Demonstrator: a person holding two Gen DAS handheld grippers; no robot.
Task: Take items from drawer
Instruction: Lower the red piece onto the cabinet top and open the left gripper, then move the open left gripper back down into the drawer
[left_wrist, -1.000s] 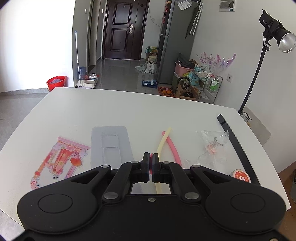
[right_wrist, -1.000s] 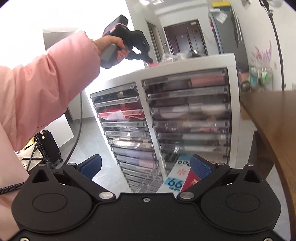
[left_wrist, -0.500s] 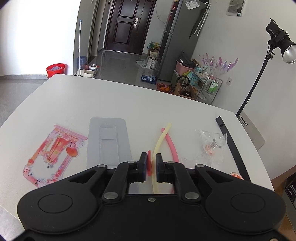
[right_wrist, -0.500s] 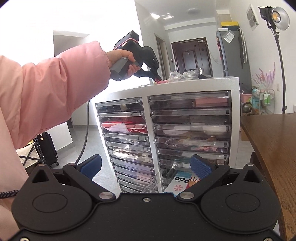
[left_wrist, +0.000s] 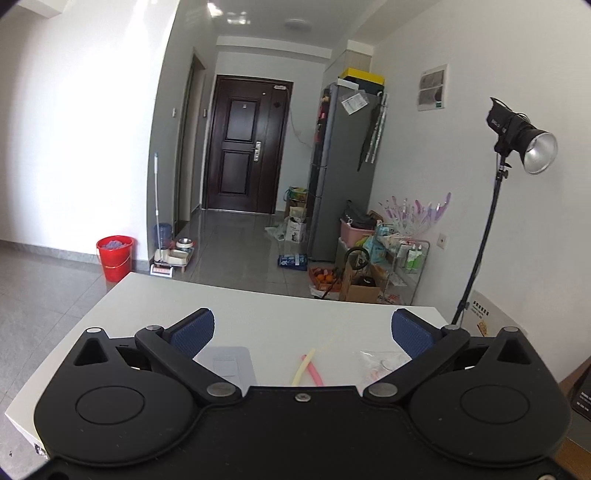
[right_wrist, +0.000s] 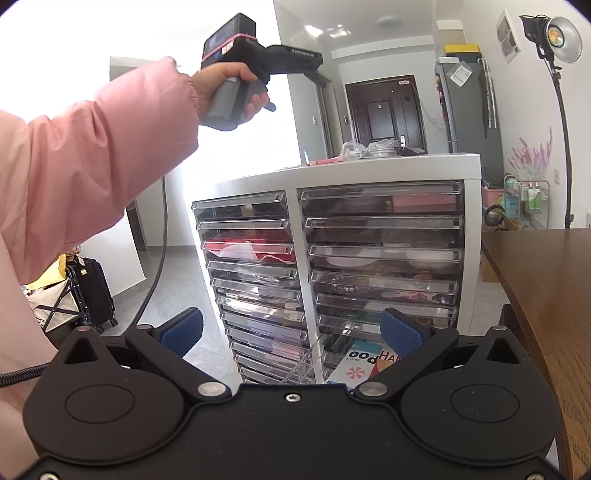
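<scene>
Having spread, left tool (left_wrist: 302, 334) now empty.

Both views are sharp and bright but heavily fisheyed, so the walls and the dark door (left_wrist: 246, 144) bow outward and the corners fall off into black vignette. In the right wrist view the window area behind the pink sleeve (right_wrist: 92, 155) is totally blown out to white, and the studio light (right_wrist: 559, 33) up top right is glowing. The left wrist view is more evenly lit, with ceiling reflections and soft glare on the white tabletop (left_wrist: 280, 314).
</scene>
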